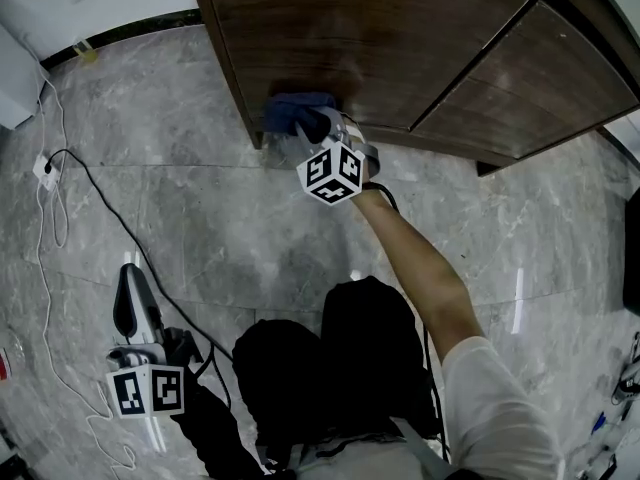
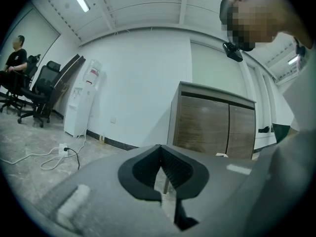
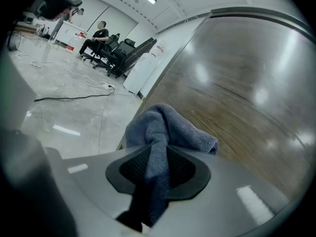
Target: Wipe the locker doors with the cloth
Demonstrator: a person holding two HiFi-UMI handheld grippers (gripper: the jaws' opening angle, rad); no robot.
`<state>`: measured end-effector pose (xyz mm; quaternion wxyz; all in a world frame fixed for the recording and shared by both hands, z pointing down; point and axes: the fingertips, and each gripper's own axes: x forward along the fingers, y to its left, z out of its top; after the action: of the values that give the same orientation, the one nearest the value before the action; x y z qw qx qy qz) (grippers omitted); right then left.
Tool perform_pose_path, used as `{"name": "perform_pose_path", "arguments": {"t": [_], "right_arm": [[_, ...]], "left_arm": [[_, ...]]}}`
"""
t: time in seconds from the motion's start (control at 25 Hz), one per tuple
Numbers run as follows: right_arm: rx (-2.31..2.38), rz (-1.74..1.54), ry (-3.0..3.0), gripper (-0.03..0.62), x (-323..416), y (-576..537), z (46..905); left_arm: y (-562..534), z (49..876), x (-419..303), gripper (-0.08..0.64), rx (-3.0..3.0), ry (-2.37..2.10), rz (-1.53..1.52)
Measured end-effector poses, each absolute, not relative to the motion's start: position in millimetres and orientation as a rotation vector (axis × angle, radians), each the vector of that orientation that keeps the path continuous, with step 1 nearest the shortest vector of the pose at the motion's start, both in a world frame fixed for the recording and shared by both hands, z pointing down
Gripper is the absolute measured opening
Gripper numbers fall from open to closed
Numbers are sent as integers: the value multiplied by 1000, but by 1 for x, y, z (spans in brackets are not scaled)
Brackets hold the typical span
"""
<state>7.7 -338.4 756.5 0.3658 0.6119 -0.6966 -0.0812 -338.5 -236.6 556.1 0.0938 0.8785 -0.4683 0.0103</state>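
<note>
**Legible markings: none found.**
The marker cube on the right gripper and the marker cube on the left gripper carried black-and-white square patterns only, without letters or digits. Far ahead and left of the left gripper's jaws, a white water dispenser bore a red label, too small to read.

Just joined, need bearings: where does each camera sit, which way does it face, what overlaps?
Head view: head-mounted, steeply down at floor, locker doors; right arm, left gripper, right gripper show.
Left gripper view: rides left gripper, level toward locker doors; jaws shut, empty.
Right gripper view: rides right gripper, close to locker doors; jaws grip cloth.
Shared: cloth, head and right gripper views.
</note>
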Motion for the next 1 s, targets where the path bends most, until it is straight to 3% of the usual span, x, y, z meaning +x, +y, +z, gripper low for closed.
{"name": "perform_pose_path", "arguments": {"t": [1.0], "right_arm": [[1837, -96, -1584, 97, 195, -200, 759]], "left_arm": [[-194, 535, -206, 0, 2768, -1192, 100]]}}
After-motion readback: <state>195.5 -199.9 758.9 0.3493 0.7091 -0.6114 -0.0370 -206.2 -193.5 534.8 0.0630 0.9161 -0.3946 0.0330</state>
